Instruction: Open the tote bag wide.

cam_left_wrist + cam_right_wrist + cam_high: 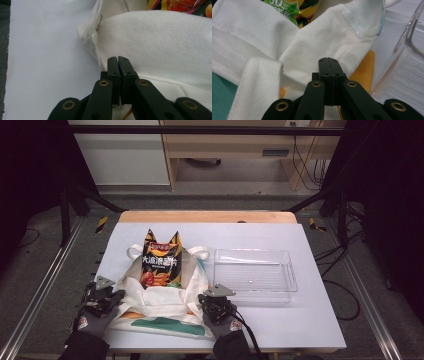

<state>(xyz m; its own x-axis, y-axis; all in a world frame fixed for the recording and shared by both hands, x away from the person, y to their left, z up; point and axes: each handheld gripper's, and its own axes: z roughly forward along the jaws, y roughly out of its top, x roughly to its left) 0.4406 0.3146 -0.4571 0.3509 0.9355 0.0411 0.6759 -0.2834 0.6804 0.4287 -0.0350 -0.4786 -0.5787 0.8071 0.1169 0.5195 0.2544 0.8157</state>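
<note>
A white cloth tote bag (150, 296) lies on the table with a black and orange snack packet (161, 260) standing upright in its mouth. My left gripper (116, 296) is at the bag's left rim. In the left gripper view its jaws (118, 59) are shut, with the bag's hem (160, 50) running in between the tips. At the bag's right rim is my right gripper (204, 299). Its jaws (328, 60) are shut on a fold of the white cloth (312, 45). The packet shows at the top of both gripper views (182, 4) (287, 8).
A clear plastic tray (252, 253) stands just right of the bag, and its wall (409, 32) is close to my right gripper. A bag strap (254, 85) lies loose at the near left. The white table cover (300, 320) reaches the front edge by the hands.
</note>
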